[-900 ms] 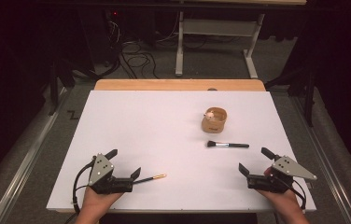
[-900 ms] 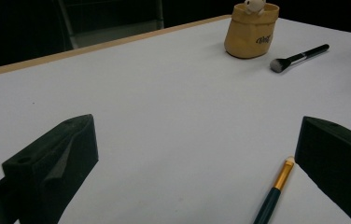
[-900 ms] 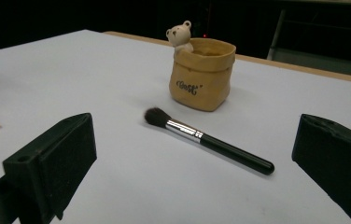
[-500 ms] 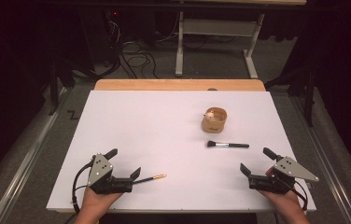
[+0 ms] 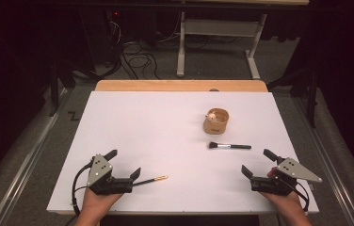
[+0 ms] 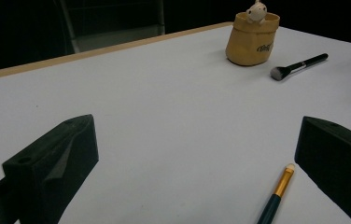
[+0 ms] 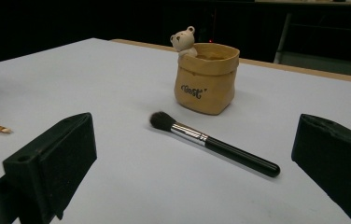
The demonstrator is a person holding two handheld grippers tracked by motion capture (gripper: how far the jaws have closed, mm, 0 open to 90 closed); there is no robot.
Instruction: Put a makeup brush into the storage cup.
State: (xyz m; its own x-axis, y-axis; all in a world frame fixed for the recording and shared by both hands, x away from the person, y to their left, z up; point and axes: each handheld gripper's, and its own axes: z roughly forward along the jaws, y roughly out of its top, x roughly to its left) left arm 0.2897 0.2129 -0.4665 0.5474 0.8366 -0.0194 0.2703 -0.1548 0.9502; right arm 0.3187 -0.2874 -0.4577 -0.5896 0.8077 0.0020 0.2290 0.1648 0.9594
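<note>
A tan bag-shaped pot [image 5: 216,121] with a small bear figure on its rim stands right of the table's middle. In front of it lies a black make-up brush [image 5: 229,146] with its bristles to the left. A thin dark brush with a gold ferrule [image 5: 154,179] lies near the front left. My left gripper [image 5: 123,163] rests at the front left, open and empty, its right jaw close beside that thin brush [image 6: 276,196]. My right gripper [image 5: 258,163] rests at the front right, open and empty, facing the black brush [image 7: 213,143] and the pot [image 7: 206,84].
The white table top [image 5: 156,127] has a wooden strip [image 5: 180,85] along its far edge. Beyond it stand a metal frame [image 5: 217,42] and loose cables [image 5: 137,54] on the dark floor.
</note>
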